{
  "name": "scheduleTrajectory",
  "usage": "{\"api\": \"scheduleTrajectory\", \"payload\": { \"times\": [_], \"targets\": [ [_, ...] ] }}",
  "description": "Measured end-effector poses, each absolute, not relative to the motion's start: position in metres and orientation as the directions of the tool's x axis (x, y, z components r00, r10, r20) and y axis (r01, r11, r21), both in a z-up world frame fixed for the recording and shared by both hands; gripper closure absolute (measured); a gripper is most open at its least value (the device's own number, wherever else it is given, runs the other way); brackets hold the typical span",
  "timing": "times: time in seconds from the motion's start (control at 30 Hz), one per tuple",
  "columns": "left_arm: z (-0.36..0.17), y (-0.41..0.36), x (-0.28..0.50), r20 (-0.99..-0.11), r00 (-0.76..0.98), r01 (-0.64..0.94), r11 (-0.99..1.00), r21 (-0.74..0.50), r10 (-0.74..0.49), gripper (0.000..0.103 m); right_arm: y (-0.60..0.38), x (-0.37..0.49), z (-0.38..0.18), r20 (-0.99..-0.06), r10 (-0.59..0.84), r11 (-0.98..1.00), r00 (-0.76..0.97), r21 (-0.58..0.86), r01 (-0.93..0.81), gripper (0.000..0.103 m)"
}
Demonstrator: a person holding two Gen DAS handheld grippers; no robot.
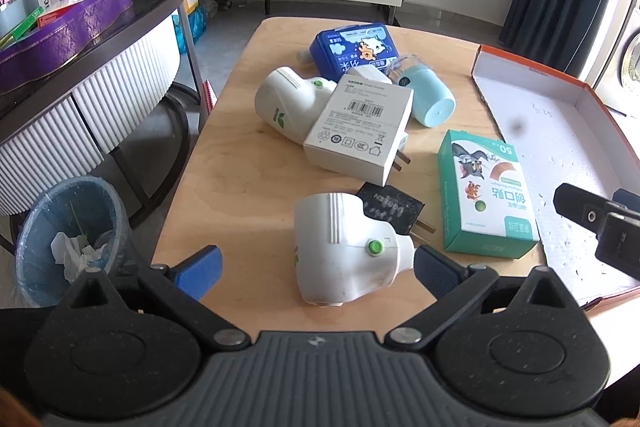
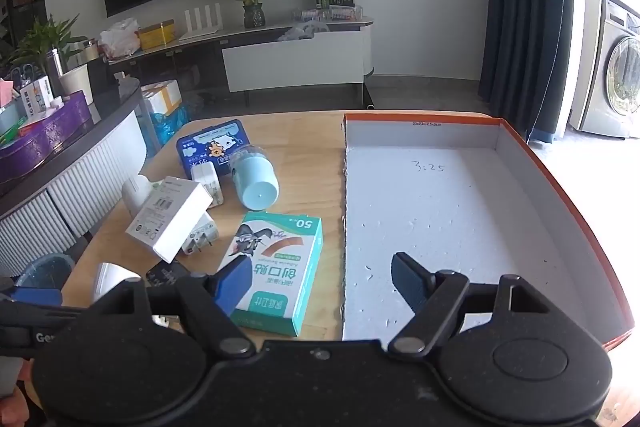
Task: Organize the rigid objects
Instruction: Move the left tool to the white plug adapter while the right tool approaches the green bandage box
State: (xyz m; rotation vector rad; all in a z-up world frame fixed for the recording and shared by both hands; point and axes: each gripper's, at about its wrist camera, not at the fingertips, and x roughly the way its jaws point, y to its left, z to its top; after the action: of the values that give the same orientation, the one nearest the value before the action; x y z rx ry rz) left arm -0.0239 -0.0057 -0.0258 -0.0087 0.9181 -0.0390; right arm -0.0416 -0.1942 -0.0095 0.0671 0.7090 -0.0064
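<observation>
While both grippers hang over the wooden counter (image 1: 248,195) with nothing between their pads, the printing on the clutter is partly readable. The left gripper (image 1: 316,263) stands wide, a white plug-in device (image 1: 340,247) with a green button lying just ahead of it. Beside that device lies a black adapter (image 1: 390,213) with lettering too blurred to read. A green box (image 1: 486,195) shows cartoon cat-and-mouse art, the figure "50" and Chinese characters, seen upside down. A white charger box (image 1: 360,131) carries a barcode and certification marks, leaning on a second white plug-in device (image 1: 292,103). Behind it sit a pale blue cup-shaped thing (image 1: 430,101) on its side and a blue cartoon tin (image 1: 354,47). The right gripper (image 2: 320,285) is also wide, spanning the left edge of the orange-rimmed tray (image 2: 560,187), whose white floor bears handwritten "3:25".
</observation>
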Motion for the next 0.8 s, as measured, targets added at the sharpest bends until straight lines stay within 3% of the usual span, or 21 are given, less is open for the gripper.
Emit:
{"api": "scheduleTrajectory", "payload": {
  "times": [0.8],
  "targets": [
    [-0.031,-0.009,-0.024,-0.801,0.597,0.039,0.999,-0.025,-0.043,0.000,-0.193,-0.043,-0.010,-0.650,0.034,0.997,0.760,0.071,0.015,0.013]
  ]
}}
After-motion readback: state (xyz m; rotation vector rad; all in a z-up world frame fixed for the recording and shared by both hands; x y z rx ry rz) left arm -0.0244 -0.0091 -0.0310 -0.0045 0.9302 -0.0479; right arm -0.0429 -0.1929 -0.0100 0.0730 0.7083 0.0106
